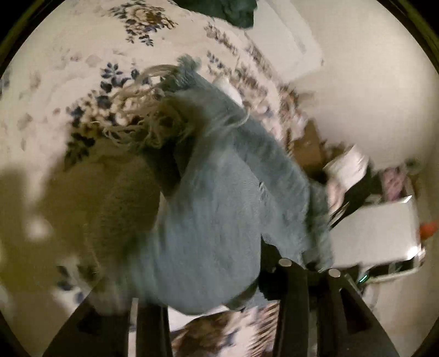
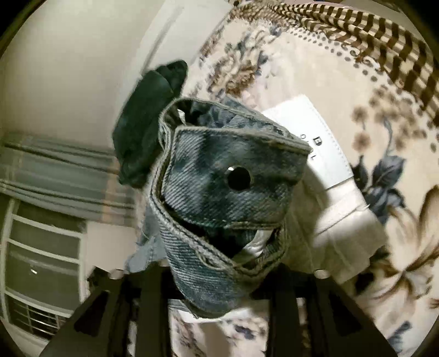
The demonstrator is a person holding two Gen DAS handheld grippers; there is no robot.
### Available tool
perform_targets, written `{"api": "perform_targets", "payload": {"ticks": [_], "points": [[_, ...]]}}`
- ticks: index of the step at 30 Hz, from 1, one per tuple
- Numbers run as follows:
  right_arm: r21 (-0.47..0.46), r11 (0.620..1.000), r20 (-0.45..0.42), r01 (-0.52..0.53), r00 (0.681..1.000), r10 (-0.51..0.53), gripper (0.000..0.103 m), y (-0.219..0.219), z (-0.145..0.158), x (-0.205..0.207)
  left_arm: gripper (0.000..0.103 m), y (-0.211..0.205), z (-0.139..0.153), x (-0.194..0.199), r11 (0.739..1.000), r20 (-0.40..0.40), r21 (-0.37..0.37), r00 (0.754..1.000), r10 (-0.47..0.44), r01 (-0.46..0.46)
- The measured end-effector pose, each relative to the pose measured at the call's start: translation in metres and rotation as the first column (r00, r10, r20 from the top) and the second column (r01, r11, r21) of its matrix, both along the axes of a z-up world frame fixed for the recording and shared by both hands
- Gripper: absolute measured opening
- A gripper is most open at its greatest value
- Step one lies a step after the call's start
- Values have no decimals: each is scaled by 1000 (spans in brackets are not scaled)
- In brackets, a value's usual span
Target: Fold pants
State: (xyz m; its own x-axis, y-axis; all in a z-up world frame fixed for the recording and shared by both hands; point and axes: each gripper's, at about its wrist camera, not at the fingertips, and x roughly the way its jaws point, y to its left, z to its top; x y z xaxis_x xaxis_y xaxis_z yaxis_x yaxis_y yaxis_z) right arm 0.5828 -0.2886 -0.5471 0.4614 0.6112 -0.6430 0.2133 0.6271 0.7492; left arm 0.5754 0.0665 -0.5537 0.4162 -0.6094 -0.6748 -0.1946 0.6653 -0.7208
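Note:
The pants are light blue jeans (image 1: 219, 208) with frayed hems (image 1: 142, 115), hanging over a floral bedspread (image 1: 68, 55). In the left wrist view my left gripper (image 1: 219, 280) is shut on the denim, which bunches between its fingers; the frame is blurred by motion. In the right wrist view my right gripper (image 2: 219, 274) is shut on the jeans' waistband (image 2: 227, 175), whose black button (image 2: 238, 178) faces the camera. The waistband is folded and lifted above the bed.
A folded white garment (image 2: 323, 153) with a label lies on the bedspread (image 2: 370, 82). A dark green garment (image 2: 148, 120) lies at the bed's edge; it also shows in the left wrist view (image 1: 233, 11). A white box (image 1: 376, 233) and clutter sit beside the bed. A window (image 2: 41, 261) is at the left.

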Motion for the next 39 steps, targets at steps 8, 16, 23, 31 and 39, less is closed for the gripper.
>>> {"api": "perform_targets", "payload": {"ticks": [8, 16, 23, 31, 39], "points": [[-433, 894, -39, -118, 993, 112, 94, 18, 28, -16, 76, -27, 47, -27, 897, 0, 442, 1000, -25, 23], [-744, 664, 5, -77, 993, 121, 98, 55, 98, -51, 80, -44, 80, -59, 704, -17, 707, 996, -83, 71], [-764, 645, 65, -9, 994, 91, 98, 67, 181, -94, 80, -57, 138, -76, 666, 42, 744, 991, -128, 55], [-761, 646, 145, 53, 985, 90, 98, 61, 291, -163, 86, -75, 242, -136, 644, 134, 764, 984, -116, -28], [-768, 636, 230, 73, 958, 168, 98, 54, 408, -260, 88, -92, 349, -236, 628, 232, 767, 969, -80, -132]]}}
